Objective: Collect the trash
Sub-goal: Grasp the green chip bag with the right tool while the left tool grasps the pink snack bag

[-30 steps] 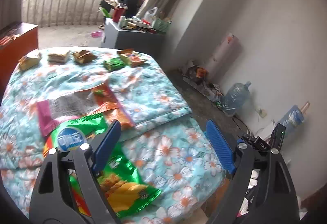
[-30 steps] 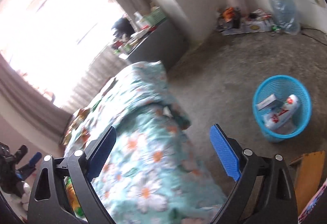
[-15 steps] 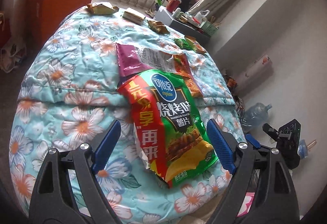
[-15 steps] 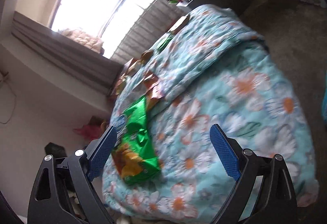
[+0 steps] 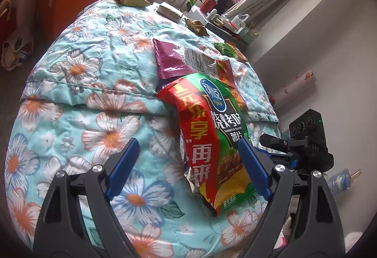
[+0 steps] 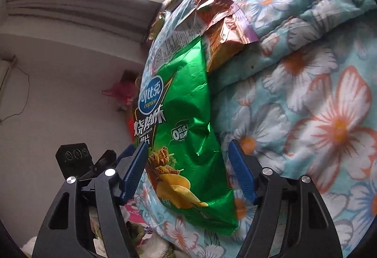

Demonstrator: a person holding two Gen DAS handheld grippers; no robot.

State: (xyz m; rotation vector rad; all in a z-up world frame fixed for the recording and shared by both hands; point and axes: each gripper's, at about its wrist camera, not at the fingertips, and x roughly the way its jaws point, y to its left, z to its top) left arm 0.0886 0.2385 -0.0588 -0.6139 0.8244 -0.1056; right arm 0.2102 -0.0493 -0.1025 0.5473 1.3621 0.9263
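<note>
Right gripper jaws now astride chip bag

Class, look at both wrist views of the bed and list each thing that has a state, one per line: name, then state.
Green chip bag: lying flat on the quilt, crinkled, between the right claw's fingers.
Purple snack bag: flattened, partly under the green bag.
Right claw: closing around the green bag, pads not yet pressing.
Left claw: open, nothing gripped.
Quilt: spread, rumpled.

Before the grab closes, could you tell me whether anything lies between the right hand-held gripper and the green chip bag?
Nothing visible does: the green chip bag already lies between the closing jaws of the right hand-held gripper, atop the floral quilt.
</note>
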